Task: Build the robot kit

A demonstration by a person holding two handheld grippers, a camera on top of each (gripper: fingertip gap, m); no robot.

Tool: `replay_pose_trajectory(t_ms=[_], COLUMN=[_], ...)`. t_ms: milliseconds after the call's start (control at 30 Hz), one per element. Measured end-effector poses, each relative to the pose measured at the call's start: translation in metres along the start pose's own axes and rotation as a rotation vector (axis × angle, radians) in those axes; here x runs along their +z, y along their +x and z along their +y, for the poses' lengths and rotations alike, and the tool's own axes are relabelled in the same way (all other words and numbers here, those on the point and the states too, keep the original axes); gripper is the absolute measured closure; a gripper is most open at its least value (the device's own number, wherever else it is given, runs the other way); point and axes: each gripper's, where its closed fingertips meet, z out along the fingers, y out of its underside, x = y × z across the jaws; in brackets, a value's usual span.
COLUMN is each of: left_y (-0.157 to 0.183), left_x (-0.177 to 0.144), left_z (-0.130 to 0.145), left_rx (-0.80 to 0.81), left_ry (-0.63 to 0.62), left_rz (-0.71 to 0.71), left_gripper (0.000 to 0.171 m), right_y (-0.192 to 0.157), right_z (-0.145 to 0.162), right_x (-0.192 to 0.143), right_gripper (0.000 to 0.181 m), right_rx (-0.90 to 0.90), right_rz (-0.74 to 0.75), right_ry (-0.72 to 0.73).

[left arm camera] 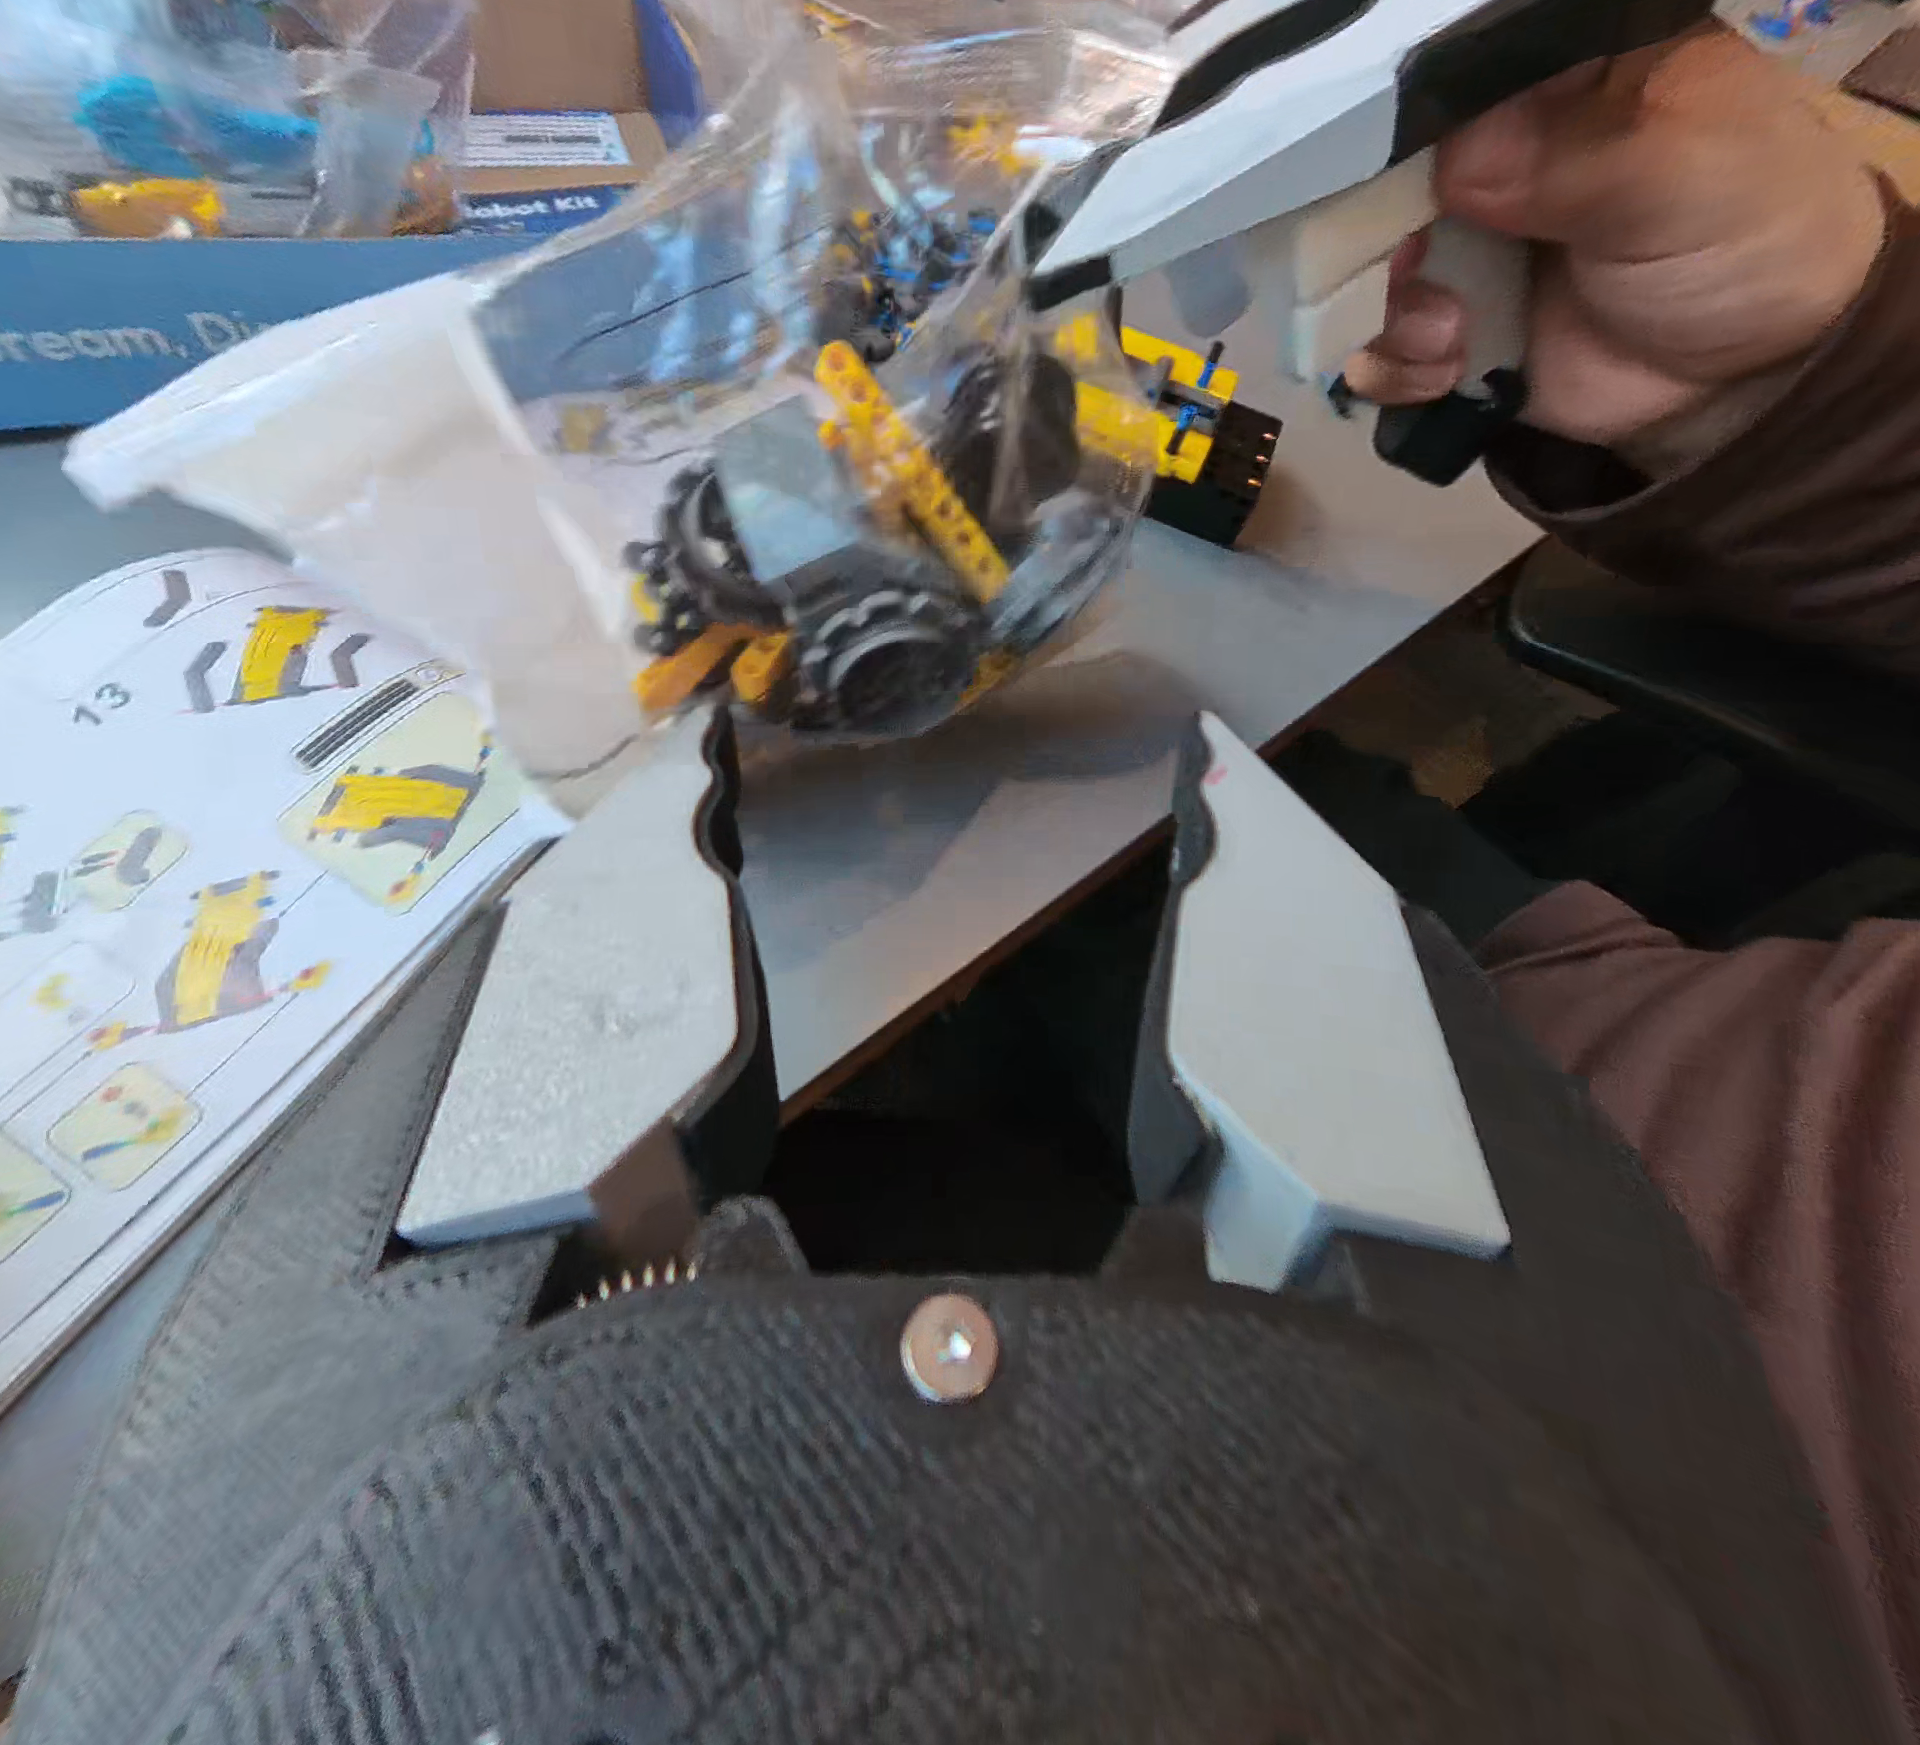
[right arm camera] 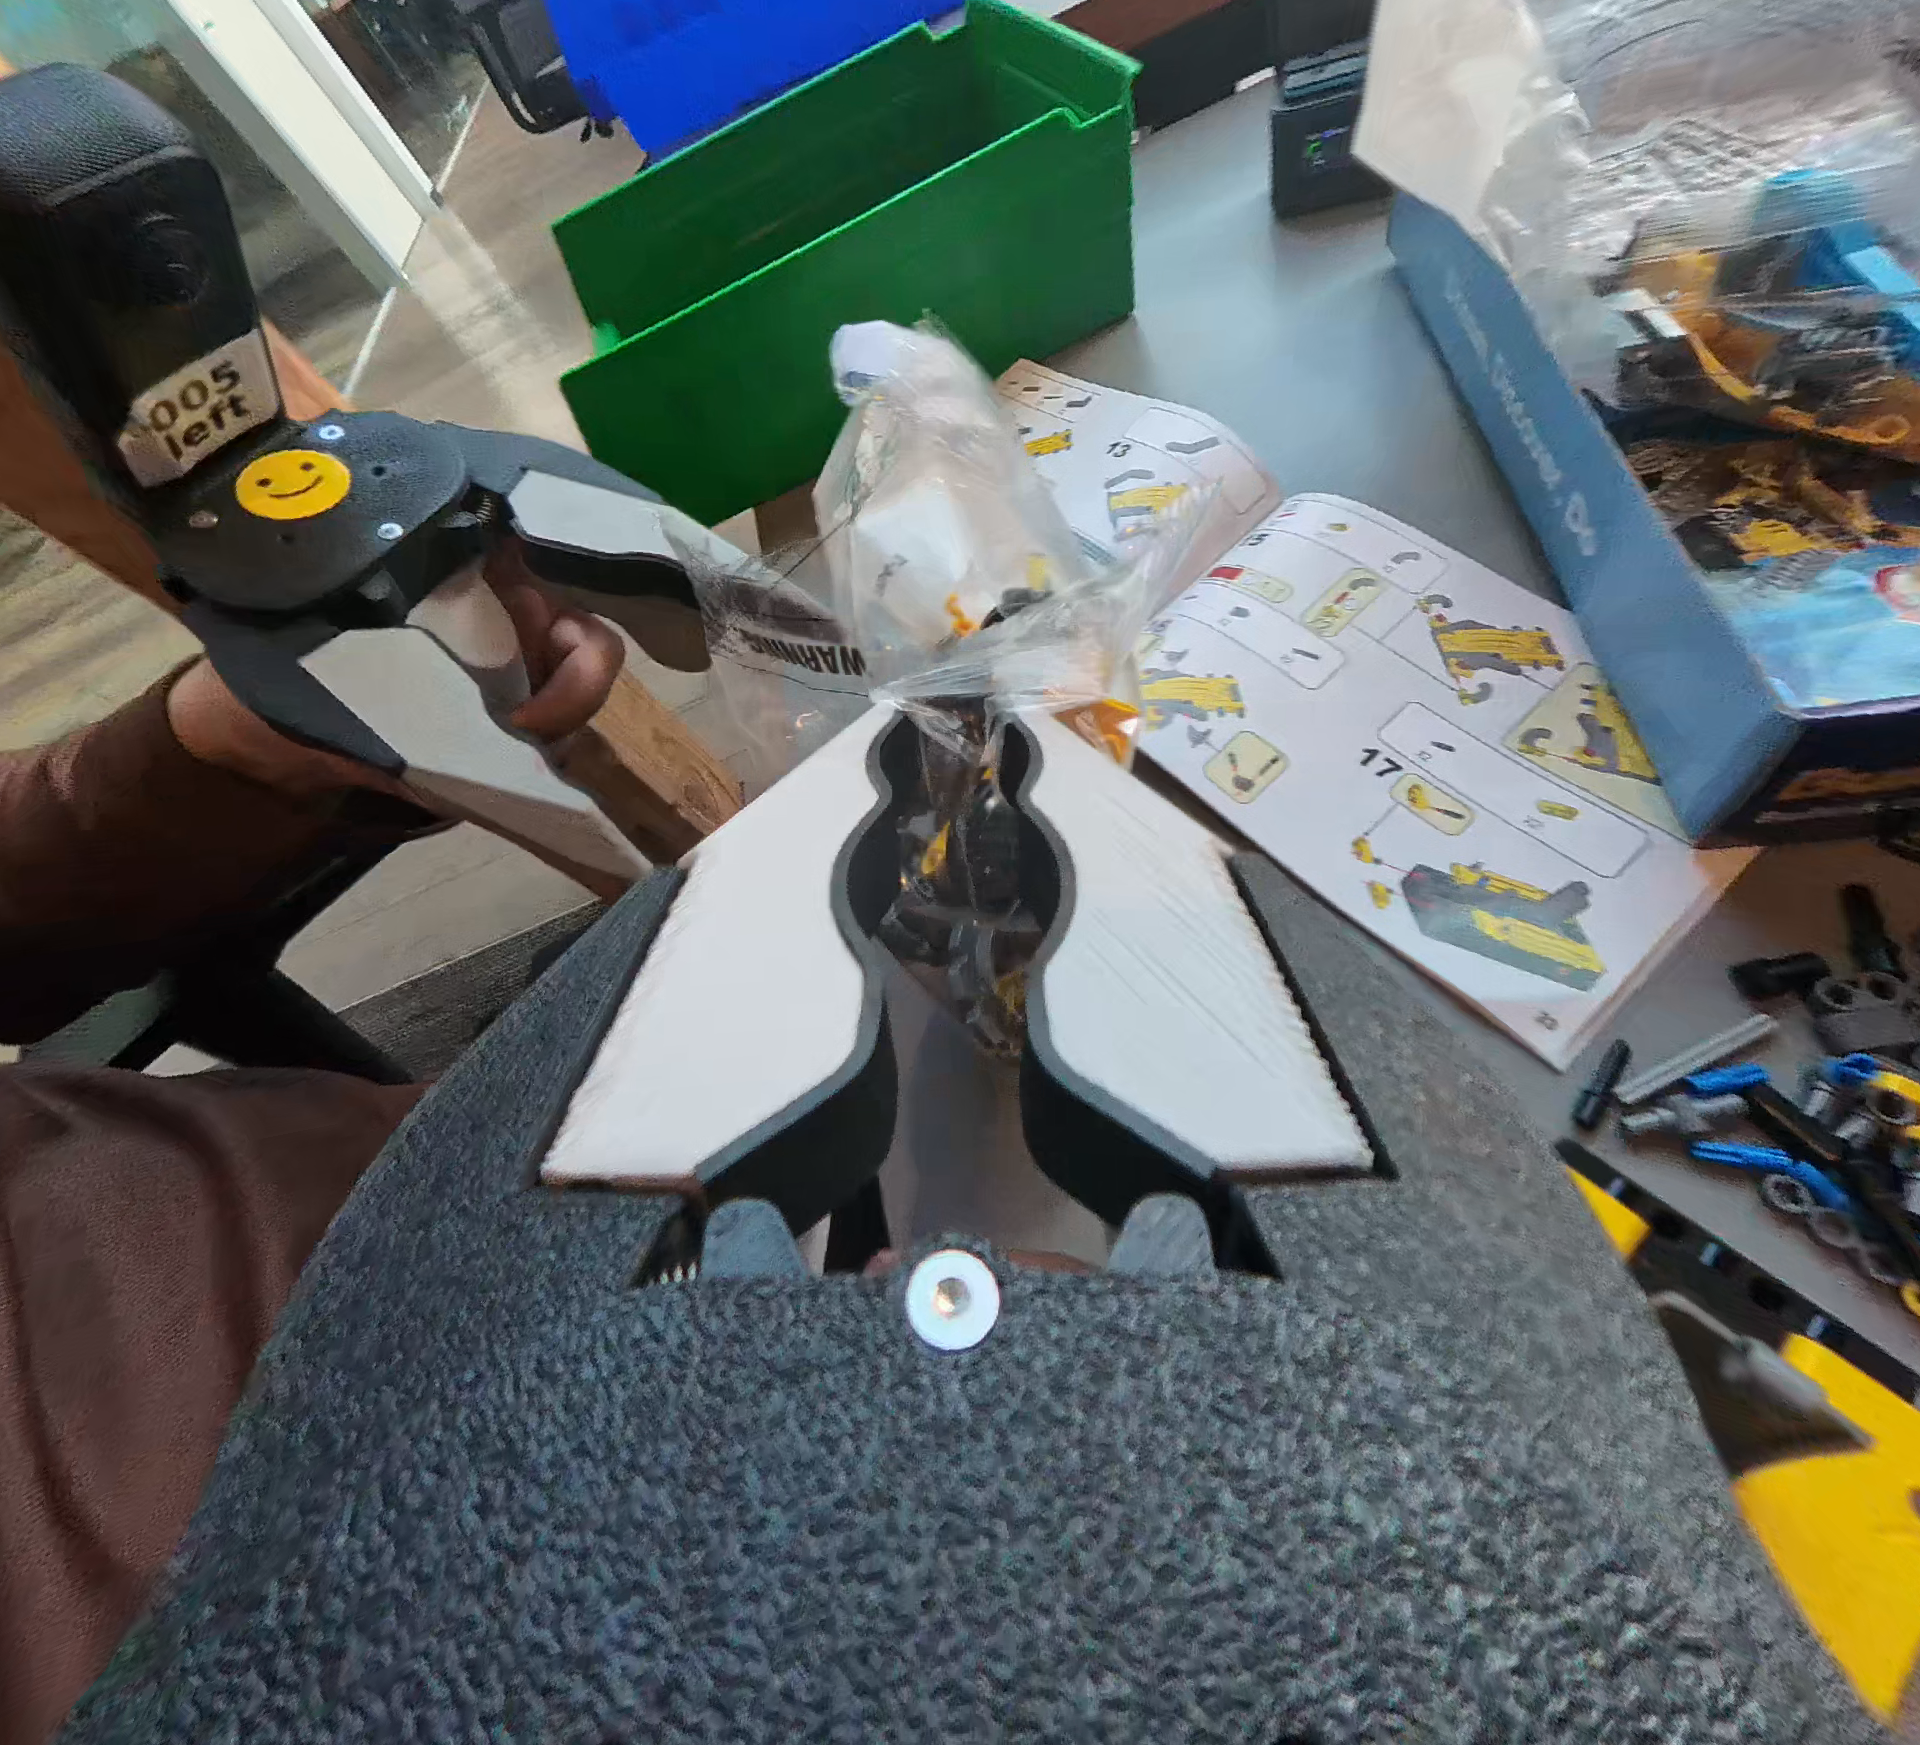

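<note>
Right gripper (right arm camera: pixel 951 739) clamped on clear plastic bag of yellow-black building pieces (left arm camera: pixel 831 552), hanging above grey table (left arm camera: pixel 1039 822); left gripper (left arm camera: pixel 956 760) spread apart just beneath, empty.

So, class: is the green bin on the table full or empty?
Empty, as far as visible: the green bin shows only bare inner walls in the right wrist view; its floor is partly hidden.

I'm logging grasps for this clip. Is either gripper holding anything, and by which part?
The right gripper is shut on the clear bag of parts, pinching its gathered plastic at one side. The left gripper is open, holding nothing.
</note>
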Motion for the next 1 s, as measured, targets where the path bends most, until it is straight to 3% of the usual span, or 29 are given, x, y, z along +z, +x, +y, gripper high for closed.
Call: replay_pose_trajectory(t_ms=[167, 233, 333, 500, 567, 667, 733, 800, 833, 933, 1000], left_y=[0.009, 0.014, 0.023, 0.028, 0.034, 0.033, 0.022, 0.009, 0.005, -0.007, -0.007], left_x=[0.020, 0.021, 0.020, 0.009, 0.003, -0.001, 0.001, 0.006, 0.007, 0.010, 0.008], left_z=[-0.012, -0.015, -0.014, -0.016, -0.011, -0.005, -0.004, -0.006, -0.009, -0.011, -0.009], left_rx=[0.173, 0.232, 0.310, 0.406, 0.461, 0.592, 0.616, 0.592, 0.556, 0.411, 0.331], left_ry=[-0.001, 0.007, 0.008, 0.032, 0.008, -0.047, -0.111, -0.155, -0.154, -0.140, -0.105], left_rz=[-0.157, -0.131, -0.004, 0.249, 0.374, 0.453, 0.442, 0.398, 0.378, 0.242, 0.166], left_gripper=[0.092, 0.100, 0.113, 0.121, 0.125, 0.128, 0.125, 0.118, 0.116, 0.107, 0.110], right_y=[-0.044, -0.054, -0.063, -0.071, -0.077, -0.080, -0.074, -0.061, -0.055, -0.044, -0.042], right_z=[0.012, 0.017, 0.016, 0.018, 0.022, 0.025, 0.027, 0.024, 0.022, 0.020, 0.016], right_x=[0.008, 0.007, 0.004, 0.008, 0.010, 0.011, 0.015, 0.020, 0.022, 0.025, 0.030], right_gripper=[0.167, 0.166, 0.163, 0.166, 0.167, 0.163, 0.162, 0.172, 0.180, 0.181, 0.181], right_rx=[-0.043, -0.073, -0.099, -0.096, -0.102, -0.103, -0.094, -0.090, -0.089, -0.127, -0.173], right_rz=[-0.102, -0.122, -0.152, -0.164, -0.184, -0.210, -0.192, -0.129, -0.099, -0.011, 0.059], right_ry=[-0.045, -0.071, -0.065, -0.048, -0.061, -0.077, -0.078, -0.050, -0.029, -0.026, -0.013])
